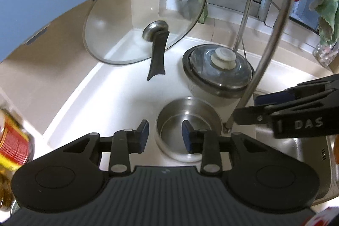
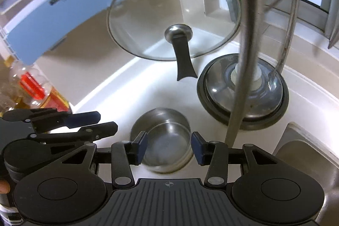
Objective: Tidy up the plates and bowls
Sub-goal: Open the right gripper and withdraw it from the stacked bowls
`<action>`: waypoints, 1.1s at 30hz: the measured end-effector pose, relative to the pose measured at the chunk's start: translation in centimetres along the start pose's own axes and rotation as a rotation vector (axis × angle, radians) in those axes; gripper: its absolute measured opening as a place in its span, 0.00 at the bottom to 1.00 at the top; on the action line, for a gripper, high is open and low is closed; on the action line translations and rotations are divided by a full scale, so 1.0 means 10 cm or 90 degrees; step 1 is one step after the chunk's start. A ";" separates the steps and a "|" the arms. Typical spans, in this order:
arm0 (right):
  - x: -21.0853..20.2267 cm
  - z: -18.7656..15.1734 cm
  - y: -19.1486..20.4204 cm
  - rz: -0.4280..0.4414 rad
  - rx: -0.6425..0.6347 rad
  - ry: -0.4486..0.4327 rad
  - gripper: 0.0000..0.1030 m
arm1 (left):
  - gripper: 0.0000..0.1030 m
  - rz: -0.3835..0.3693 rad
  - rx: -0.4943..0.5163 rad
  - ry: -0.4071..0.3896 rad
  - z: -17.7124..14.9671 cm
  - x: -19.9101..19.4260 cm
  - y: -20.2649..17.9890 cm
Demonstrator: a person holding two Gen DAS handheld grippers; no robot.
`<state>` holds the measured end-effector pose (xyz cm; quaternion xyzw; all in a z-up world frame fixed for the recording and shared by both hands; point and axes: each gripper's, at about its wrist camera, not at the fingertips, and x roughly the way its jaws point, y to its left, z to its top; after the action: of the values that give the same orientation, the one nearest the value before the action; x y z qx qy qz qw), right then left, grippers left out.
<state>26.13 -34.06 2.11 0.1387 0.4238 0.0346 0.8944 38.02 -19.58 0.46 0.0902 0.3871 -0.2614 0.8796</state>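
On the white desk (image 1: 118, 99), the steel bowl (image 1: 186, 135) sits upright just beside the lidded pot (image 1: 218, 73) and rack post (image 1: 243, 99), bare room leftward, with left claw (image 1: 165, 137) and right claw (image 2: 168, 147) both wide open, empty, above it.

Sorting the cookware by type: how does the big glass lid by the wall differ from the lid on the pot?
The glass lid stands tilted on edge against the wall; the pot lid lies flat on its pot. The glass lid is wider and has a long black handle; the pot lid has a pale round knob. Both are round, see-through and metal-rimmed.
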 end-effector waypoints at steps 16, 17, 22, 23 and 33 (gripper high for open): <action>-0.03 -1.04 -0.08 0.020 -0.006 0.044 0.61 | 0.34 0.077 -0.048 0.044 -0.94 -0.19 -0.41; -0.03 -1.09 -0.08 0.019 -0.010 0.047 0.61 | 0.34 0.080 -0.053 0.047 -0.99 -0.19 -0.43; -0.04 -1.27 -0.11 0.029 -0.029 0.060 0.61 | 0.34 0.103 -0.080 0.054 -1.21 -0.25 -0.53; -0.05 -1.29 -0.12 0.032 -0.035 0.062 0.61 | 0.34 0.105 -0.086 0.055 -1.24 -0.27 -0.54; -0.08 -1.39 -0.12 0.045 -0.062 0.065 0.62 | 0.34 0.132 -0.117 0.056 -1.33 -0.34 -0.61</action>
<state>14.94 -32.28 -5.98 0.1083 0.4613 0.0938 0.8756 24.42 -18.65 -5.93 0.0602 0.4359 -0.1284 0.8888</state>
